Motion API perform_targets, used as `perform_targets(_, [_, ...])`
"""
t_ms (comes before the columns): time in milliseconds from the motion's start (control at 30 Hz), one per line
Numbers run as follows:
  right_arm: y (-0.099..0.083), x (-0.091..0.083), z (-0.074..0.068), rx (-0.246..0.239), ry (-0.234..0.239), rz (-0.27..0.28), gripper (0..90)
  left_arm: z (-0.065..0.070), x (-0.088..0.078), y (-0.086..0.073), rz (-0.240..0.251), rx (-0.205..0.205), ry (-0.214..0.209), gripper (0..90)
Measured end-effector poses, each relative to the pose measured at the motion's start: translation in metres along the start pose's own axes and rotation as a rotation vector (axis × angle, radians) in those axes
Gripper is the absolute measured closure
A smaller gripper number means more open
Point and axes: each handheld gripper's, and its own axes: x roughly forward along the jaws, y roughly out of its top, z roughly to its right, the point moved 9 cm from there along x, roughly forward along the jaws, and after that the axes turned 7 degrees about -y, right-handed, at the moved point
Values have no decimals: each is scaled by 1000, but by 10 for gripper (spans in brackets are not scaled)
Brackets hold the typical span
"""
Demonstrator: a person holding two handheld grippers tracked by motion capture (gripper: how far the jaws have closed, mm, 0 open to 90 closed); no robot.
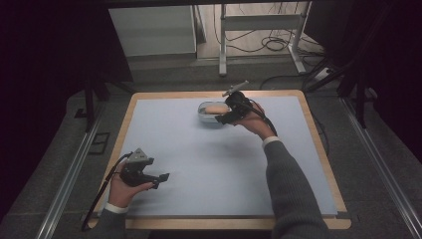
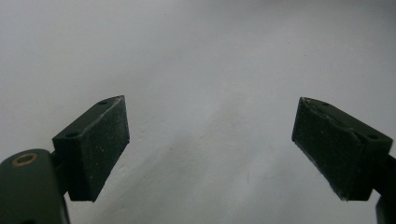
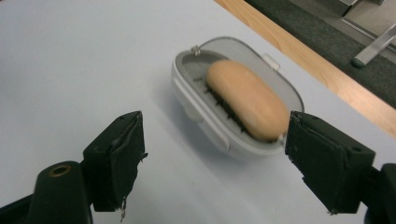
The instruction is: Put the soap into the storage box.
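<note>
The right gripper [image 3: 212, 161] hangs just short of a small oval white plastic tray [image 3: 201, 109] with a tan bread roll [image 3: 247, 100] lying in it lengthwise, over what looks like a dark slotted insert. Its jaws are spread wide with nothing between them. The tray sits toward the far edge of the pale blue table mat [image 1: 209, 159], a bit right of centre, close to the wooden table border [image 3: 303, 58].

To do this well, I'd say come in across the short side of the roll, not end-on — the jaws look wide enough to straddle it. Squeeze gently, since bread squashes easily. Keep the pads above the tray's rim so they don't catch the wall and drag the whole tray along.

The left gripper [image 1: 161, 178] rests low at the near left corner of the mat, also released, jaws wide apart over bare mat — well away from the action. Nothing else lies on the mat, so the tray's own rim and the small metal clip [image 3: 196, 49] at its far end are the main snags.
</note>
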Motion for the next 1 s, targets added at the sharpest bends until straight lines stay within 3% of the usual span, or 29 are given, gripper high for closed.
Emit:
perform_targets(200, [-31, -23, -1, 67, -42, 35, 191, 0, -2, 2, 20, -17, -1, 116])
perform_targets(333, [-44, -37, -2, 86, -54, 56, 189, 1, -2, 2, 17, -21, 0, 117])
perform_targets(367, [-56, -48, -4, 112, -65, 91, 190, 1, -1, 1, 10, -13, 2, 116])
perform_targets(400, [-56, -48, -4, 112, -65, 91, 190, 1, -1, 1, 10, -13, 2, 115])
perform_targets(600, [-110, -78, -22, 179, -75, 148, 189, 2, -2, 2, 11, -9, 7, 115])
perform_targets(633, [-110, -78, -22, 179, -75, 148, 189, 2, -2, 2, 11, -9, 7, 114])
perform_targets(667, [-128, -87, -24, 182, -106, 141, 186, 4, -3, 2, 7, -3, 7, 112])
perform_targets(800, [-155, -105, -29, 201, -135, 143, 187, 3, -3, 2, 5, 0, 18, 112])
perform_targets(900, [-171, -118, -29, 199, -194, 168, 190, 3, -2, 2, 0, 0, 20, 112])
perform_targets(1000, [-187, -127, -37, 188, -180, 180, 190, 4, -1, 2, -3, 1, 23, 112])
